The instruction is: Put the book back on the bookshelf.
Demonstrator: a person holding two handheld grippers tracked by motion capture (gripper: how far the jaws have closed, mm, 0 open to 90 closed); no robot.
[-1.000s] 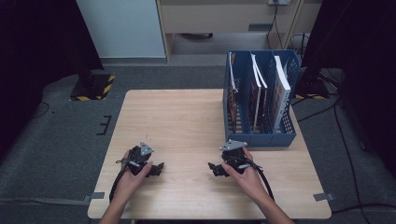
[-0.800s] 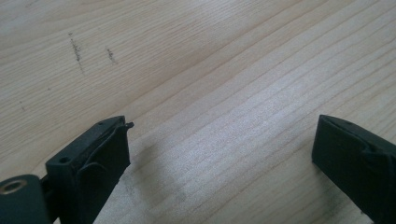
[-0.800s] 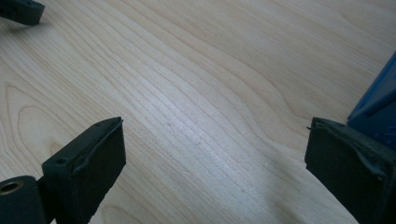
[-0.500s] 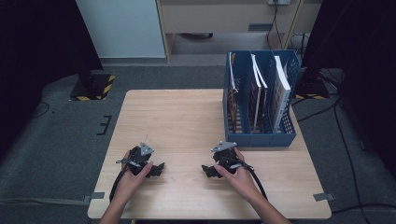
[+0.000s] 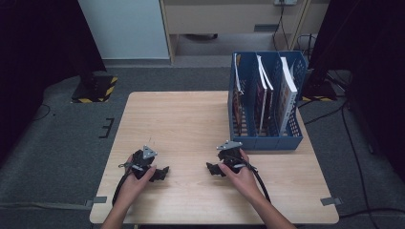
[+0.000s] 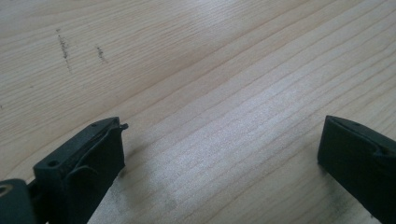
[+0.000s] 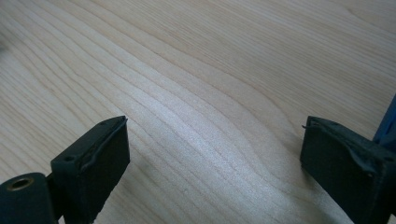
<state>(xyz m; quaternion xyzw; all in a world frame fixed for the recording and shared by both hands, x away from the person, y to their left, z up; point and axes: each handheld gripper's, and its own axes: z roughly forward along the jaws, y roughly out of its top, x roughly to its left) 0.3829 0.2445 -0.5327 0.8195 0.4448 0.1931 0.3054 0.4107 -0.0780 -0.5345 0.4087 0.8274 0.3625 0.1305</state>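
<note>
Blue file rack (image 5: 265, 136) just beside R tool (image 5: 213, 169), apart.

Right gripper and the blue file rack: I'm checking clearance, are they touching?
Apart. The high view shows bare table between the right gripper and the blue file rack.

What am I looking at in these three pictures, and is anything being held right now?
A person sits at a wooden table with a hand-held two-jaw tool in each hand. The high view looks down from above: the left gripper and the right gripper rest low over the near part of the table. The other two pictures come from small cameras riding on each tool, looking along its black jaws. In both, the jaws stand wide apart over bare wood, so nothing is held. At the table's far right stands a blue file rack with books or folders upright in its compartments.
</note>
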